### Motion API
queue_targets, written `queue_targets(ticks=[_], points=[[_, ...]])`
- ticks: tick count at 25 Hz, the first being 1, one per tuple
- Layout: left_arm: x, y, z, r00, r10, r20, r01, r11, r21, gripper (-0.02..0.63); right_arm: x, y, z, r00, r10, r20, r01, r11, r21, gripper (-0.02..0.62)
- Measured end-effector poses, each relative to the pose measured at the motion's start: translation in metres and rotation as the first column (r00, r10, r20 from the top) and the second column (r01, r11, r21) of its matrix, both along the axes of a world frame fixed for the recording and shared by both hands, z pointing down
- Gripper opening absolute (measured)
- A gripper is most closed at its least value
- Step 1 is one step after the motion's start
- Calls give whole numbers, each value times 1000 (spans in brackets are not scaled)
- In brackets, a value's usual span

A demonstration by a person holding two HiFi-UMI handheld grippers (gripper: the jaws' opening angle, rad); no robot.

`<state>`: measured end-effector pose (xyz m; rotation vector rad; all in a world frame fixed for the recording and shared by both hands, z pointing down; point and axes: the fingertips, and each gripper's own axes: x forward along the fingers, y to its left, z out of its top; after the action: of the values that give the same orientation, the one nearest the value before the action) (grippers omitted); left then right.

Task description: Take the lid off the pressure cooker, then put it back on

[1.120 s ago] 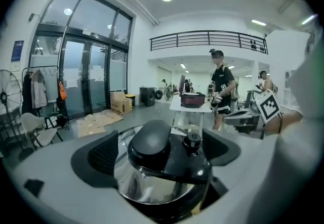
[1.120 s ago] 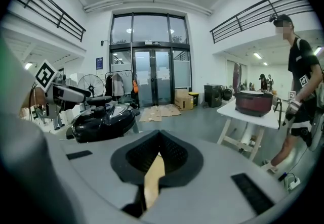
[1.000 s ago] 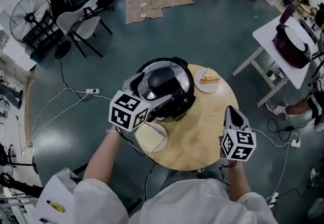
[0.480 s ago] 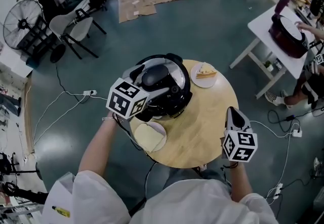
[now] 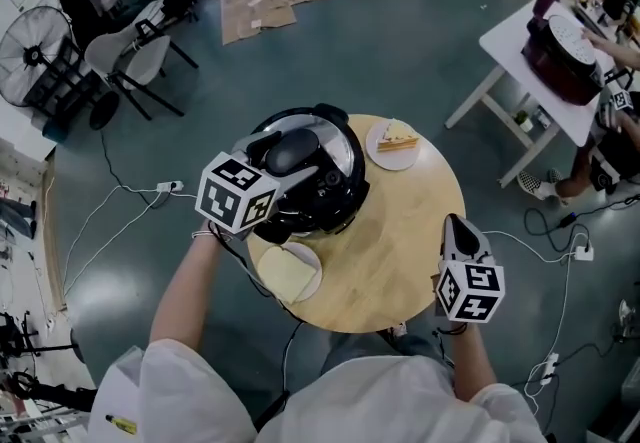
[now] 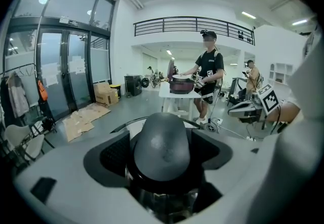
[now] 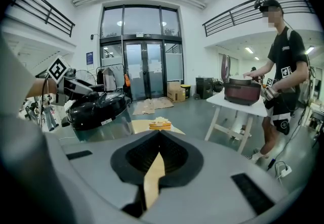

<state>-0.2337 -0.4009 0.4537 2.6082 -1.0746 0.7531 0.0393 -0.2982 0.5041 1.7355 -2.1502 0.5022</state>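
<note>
Pressure cooker lid (image 5: 325, 176), black and domed with a shiny steel rim, sits on its pot at the far left edge of the round wooden table (image 5: 400, 251), not yet lifted. Everything turns on its dark grey rounded knob (image 5: 292, 150), and the knob is right where it needs to be. It lies dead ahead of the left gripper (image 6: 163, 137), square between the two jaws! That gripper reaches in over the near left edge of the table, angled downward. Its jaws have just been closing in, with the knob between them. The black pads flank the knob on both sides, very near, though I can't see them plainly pressing yet, so call it spread round the knob. The knob's top bulges up above the pads, so to my eye the pinch will land on its sides.

Right gripper (image 7: 159, 142) hangs back at the near right edge, well apart from the cooker. Its jaws are pressed together on nothing, with only a sliver of tabletop showing through. The left hand is clearly nearer, so this looks like its lift, with a final squeeze needed first.
</note>
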Motion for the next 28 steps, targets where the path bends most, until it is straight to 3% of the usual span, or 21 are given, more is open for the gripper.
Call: queue_targets(ticks=[15,28], points=[[3,-1,3,999,34,27,-34,999,-8,284,7,-2,-1,1000,9,-13,-9,1000,-2,2],[3,0,4,998,57,31,-56,998,-29,276,13,-5,-6,1000,23,-19,-22,1000,9,2]])
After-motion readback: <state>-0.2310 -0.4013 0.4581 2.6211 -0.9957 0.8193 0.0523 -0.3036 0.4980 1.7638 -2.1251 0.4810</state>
